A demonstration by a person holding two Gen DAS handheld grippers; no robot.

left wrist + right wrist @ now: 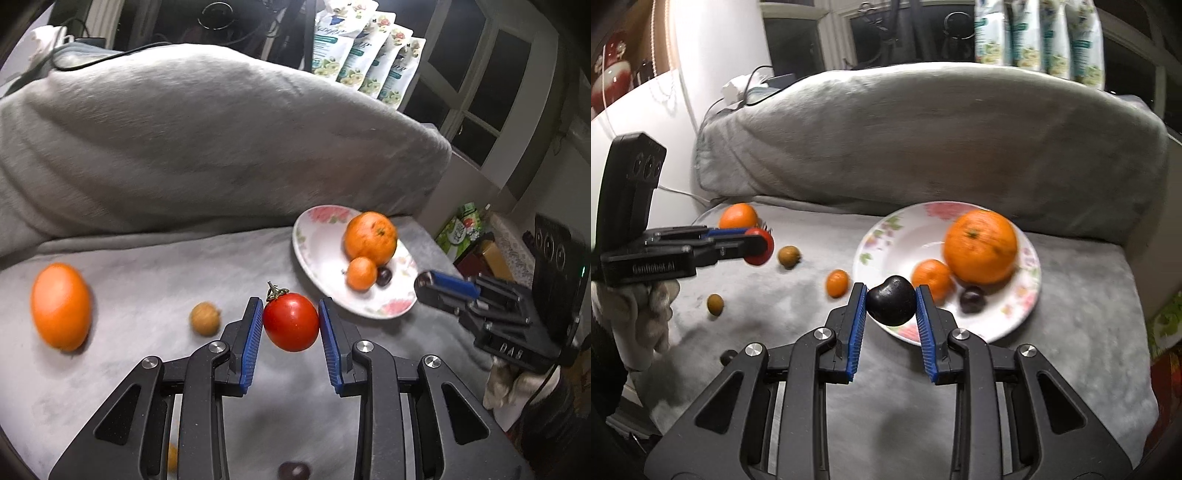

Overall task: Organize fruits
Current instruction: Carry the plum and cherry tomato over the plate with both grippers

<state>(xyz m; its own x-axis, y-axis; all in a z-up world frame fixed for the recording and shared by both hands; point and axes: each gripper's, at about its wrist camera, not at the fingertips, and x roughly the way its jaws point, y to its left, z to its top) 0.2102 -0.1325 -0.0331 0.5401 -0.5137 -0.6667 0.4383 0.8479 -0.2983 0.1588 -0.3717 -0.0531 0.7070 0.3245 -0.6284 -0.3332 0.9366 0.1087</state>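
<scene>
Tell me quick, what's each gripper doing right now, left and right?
Left gripper: shut on the round red tomato with a green stem.
Right gripper: shut on the small glossy dark fruit, over the near rim of the white floral plate.

Ahead of left gripper (pixel 291 325): bare grey blanket (pixel 147 258), open up to the big grey cushion (pixel 221 140), which walls off the far side.
Left of it: a large orange (pixel 61 306) and a small brown fruit (pixel 205 318), with a clear lane between them.
Right of it: the flowered plate (pixel 317 243), near its tomato (pixel 291 322).
Ahead of right gripper (pixel 891 306): the plate's near rim (pixel 960 334); beyond, a big orange (pixel 980 245), a small orange (pixel 932 278) and a dark fruit (pixel 973 299) crowd the right half; the left half is bare.
Right of plate: open blanket.
</scene>
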